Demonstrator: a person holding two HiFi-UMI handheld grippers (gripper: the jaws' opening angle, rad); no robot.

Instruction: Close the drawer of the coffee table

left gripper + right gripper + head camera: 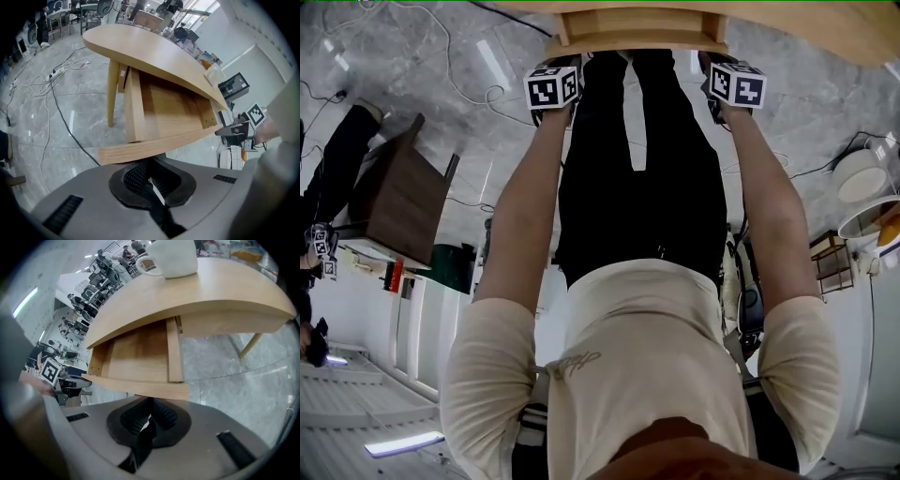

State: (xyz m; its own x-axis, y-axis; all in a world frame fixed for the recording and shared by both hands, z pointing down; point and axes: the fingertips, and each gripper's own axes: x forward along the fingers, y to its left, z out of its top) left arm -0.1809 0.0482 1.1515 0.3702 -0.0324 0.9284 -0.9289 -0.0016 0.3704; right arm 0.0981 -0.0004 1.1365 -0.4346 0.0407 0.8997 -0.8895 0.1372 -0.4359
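The light wood coffee table (154, 51) has its drawer (164, 110) pulled out, and the tray is empty. The drawer's curved front panel (159, 143) lies just beyond my left gripper (150, 174), which is shut with nothing between its pads. My right gripper (149, 416) is also shut and sits right against the same front panel (140, 389), toward its other end. In the head view both marker cubes, left (553, 89) and right (736, 84), are held up to the drawer front (628, 30). Whether the tips touch the wood is hidden.
A white mug (171, 256) stands on the tabletop. Cables and a power strip (54, 75) trail over the grey marble floor by the table leg (111, 93). A dark brown cabinet (398, 202) and another person (328, 178) are off to one side.
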